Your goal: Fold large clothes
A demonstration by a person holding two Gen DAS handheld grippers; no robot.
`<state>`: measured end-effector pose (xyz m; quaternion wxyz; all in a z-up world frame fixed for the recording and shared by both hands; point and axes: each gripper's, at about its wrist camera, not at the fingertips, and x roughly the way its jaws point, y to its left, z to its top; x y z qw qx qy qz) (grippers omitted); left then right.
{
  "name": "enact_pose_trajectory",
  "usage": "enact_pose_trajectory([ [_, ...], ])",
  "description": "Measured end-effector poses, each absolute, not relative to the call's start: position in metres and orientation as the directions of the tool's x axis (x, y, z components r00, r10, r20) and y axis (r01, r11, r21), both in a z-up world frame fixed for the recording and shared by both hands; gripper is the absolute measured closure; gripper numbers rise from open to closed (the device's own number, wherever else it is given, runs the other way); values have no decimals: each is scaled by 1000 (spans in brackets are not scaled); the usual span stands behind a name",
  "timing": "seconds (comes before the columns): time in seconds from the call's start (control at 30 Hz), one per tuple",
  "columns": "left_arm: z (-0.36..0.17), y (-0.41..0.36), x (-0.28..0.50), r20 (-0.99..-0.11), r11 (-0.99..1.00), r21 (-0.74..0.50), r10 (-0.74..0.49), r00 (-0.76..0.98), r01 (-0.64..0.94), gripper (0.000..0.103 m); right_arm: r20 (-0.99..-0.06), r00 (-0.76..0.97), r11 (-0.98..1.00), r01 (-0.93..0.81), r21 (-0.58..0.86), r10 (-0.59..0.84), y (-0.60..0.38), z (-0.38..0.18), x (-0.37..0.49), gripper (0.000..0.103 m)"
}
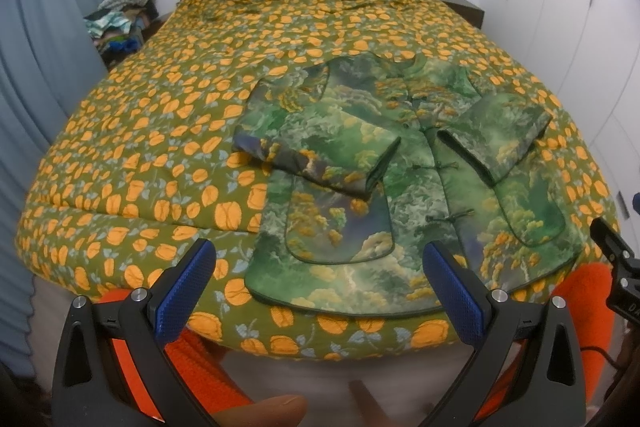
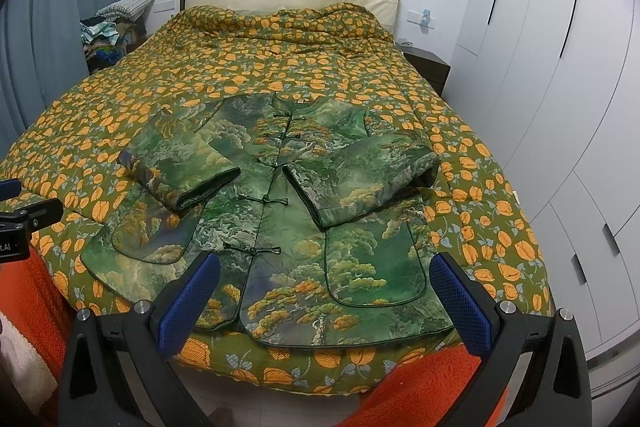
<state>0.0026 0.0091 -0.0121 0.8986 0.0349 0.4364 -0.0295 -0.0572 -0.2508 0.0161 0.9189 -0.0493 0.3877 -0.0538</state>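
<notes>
jacket [image 2: 288, 203] flat on quilt [image 2: 120, 87], sleeves folded in | left gripper [image 1: 320, 287], right gripper [image 2: 326, 297]: jaws agape, empty, above hem

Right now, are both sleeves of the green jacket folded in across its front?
Yes, both sleeves of the green jacket lie folded inward over its front, cuffs near the button line.

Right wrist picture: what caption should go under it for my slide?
Open tongs hover over a green tree-print padded jacket, sleeves folded in, lying on an orange-leaf quilt.
</notes>
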Motion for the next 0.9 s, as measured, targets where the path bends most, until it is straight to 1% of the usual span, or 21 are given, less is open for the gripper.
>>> enact_pose_trajectory([
  [0.9, -13, 11, -1, -789, 996, 38, -22, 614, 85, 0, -703, 696, 989, 67, -135, -143, -250, 15, -57, 0],
])
